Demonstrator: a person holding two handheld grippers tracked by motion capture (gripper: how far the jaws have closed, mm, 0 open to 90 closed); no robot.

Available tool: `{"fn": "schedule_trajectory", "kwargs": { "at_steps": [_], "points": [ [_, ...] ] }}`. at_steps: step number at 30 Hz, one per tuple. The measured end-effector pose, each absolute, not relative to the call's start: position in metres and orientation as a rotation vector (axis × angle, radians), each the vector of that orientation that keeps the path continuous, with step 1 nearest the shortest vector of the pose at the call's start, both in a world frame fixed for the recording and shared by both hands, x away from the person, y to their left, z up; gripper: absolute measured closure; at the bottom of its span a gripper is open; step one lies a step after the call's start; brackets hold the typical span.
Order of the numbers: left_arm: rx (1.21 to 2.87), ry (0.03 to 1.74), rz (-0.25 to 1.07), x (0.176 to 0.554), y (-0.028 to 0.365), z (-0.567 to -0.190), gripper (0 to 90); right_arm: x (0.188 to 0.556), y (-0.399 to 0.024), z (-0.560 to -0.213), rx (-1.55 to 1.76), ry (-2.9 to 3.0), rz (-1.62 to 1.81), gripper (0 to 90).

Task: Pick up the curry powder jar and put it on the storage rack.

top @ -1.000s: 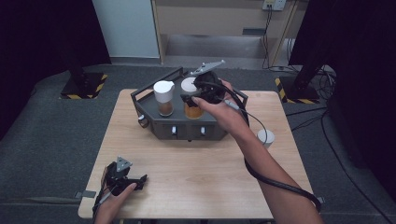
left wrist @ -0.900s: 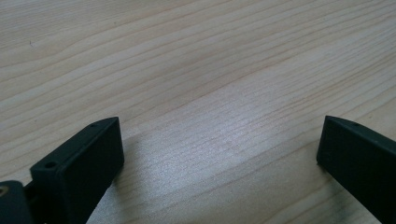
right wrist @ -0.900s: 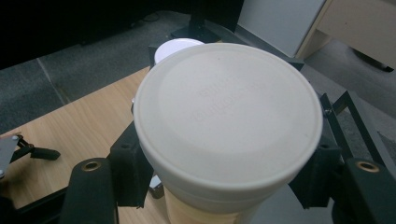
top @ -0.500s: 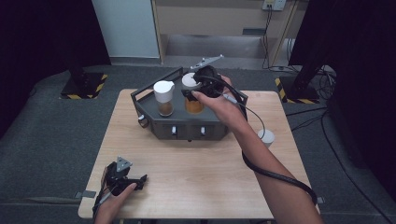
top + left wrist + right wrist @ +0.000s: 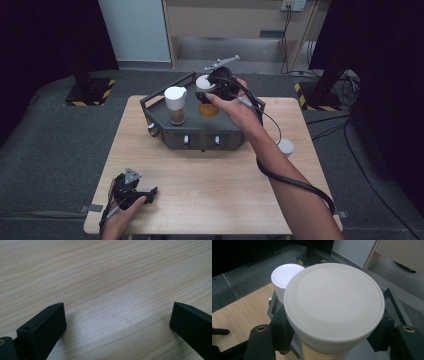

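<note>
A jar with a white lid [image 5: 204, 83] and orange-brown contents [image 5: 209, 110] stands in a dark grey rack [image 5: 200, 136] at the far middle of the table. My right gripper [image 5: 216, 86] is shut on it just below the lid; in the right gripper view both black jaws press the jar's sides under the lid [image 5: 334, 302]. A second white-lidded jar [image 5: 175, 104] [image 5: 284, 275] with darker brown contents stands to its left in the rack. My left gripper [image 5: 142, 192] rests on the wooden table [image 5: 112, 277] at the near left, jaws wide apart with nothing between them [image 5: 117, 322].
A small white cup [image 5: 286, 147] stands on the table right of the rack, beside my right forearm. The rack has raised rails and knobs on its front face. The right gripper's cable [image 5: 295, 182] trails along the forearm. Dark floor surrounds the table.
My right gripper, still clamped on the jar, has edged slightly up and away in the picture. The left gripper has kept still.
</note>
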State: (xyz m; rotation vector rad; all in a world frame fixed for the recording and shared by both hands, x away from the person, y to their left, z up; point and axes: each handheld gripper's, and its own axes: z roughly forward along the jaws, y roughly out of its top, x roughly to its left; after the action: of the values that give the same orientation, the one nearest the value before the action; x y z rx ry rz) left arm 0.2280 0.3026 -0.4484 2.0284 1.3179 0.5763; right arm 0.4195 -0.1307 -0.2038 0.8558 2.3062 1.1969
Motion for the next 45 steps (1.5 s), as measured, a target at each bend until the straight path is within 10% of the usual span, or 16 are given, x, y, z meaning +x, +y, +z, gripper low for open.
{"fn": "schedule_trajectory", "kwargs": {
  "at_steps": [45],
  "points": [
    [2.029, 1.318, 0.577, 0.228, 0.302, -0.448, 0.0, 0.448, -0.121, -0.246, 0.954, 2.311, 1.195, 34.3]
  ]
}}
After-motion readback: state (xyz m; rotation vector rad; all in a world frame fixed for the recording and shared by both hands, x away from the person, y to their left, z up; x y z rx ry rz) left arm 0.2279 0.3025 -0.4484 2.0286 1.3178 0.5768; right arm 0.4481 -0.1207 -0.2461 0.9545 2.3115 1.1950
